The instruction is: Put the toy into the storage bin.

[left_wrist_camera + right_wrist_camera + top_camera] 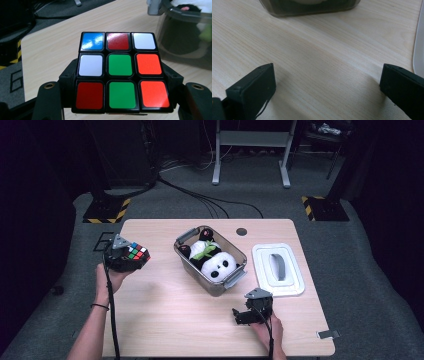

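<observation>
Left gripper point(131, 261) around level cube point(121, 72)

Wooden table point(165, 315): clear bin point(186, 257), white lid point(294, 289), perhaps clip point(327, 334).

Panda toy point(214, 261) in bin point(183, 251), mid-table point(165, 320); lid point(278, 269) right of bin; cube point(136, 255) left.

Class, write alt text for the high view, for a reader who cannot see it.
A person's left gripper holds a puzzle cube above the left side of a wooden table. At the table's centre, a toy panda lies in a clear bin, with the white lid flat to its right. The right gripper is open and empty near the front edge.
</observation>
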